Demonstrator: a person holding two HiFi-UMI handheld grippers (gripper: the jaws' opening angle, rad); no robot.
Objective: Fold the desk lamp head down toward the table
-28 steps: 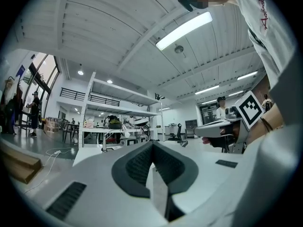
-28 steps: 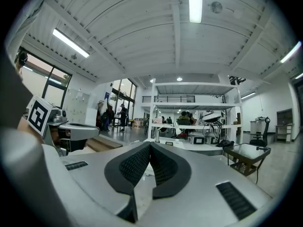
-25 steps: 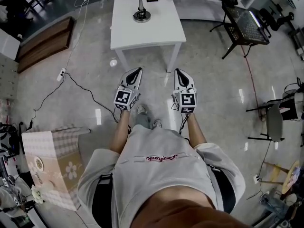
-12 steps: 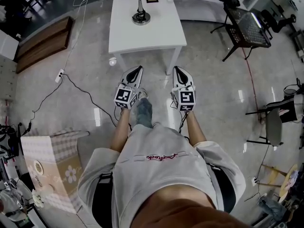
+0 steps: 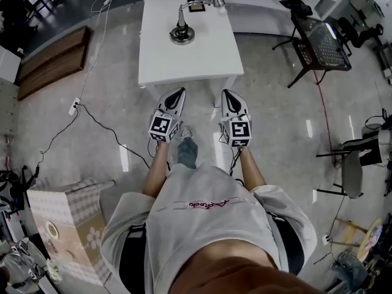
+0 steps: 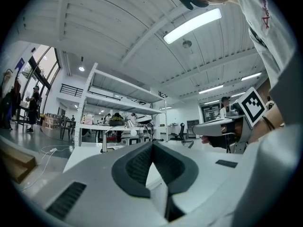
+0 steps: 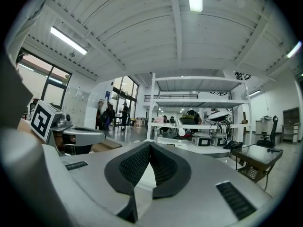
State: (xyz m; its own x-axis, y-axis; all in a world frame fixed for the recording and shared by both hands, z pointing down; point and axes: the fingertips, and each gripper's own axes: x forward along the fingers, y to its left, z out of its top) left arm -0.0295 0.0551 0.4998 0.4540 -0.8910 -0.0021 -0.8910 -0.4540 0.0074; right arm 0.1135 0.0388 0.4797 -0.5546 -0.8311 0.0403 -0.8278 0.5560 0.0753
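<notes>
My left claw (image 5: 179, 90) was clenched, its dark pads pressed together along a closed seam with nothing between them, as the left gripper view confirmed. My right claw (image 5: 226, 92) was likewise clenched and empty, as its own view showed. Both claws pointed level and ahead, side by side with a clear gap between them. Their tips lay just short of the near edge of the white desk (image 5: 190, 63), touching neither the desk nor anything on it.

The desk lamp (image 5: 182, 26) stood on the far half of the desk, somewhat left of centre. Its round base sat flat on the top and its stem was upright. At the top the arm bent over to the right. The lamp head (image 5: 216, 2) was raised near the desk's far edge, well apart from both claws. A small dark flat item (image 5: 196, 5) lay below the arm. It was possibly a framed card, but too small to identify.

Further out, a black metal stand (image 5: 318, 41) stood to the right of the desk. A power strip (image 5: 76, 106) lay on the glossy floor (image 5: 288, 121) to the left. A cardboard box (image 5: 61, 219) sat at my left side.
</notes>
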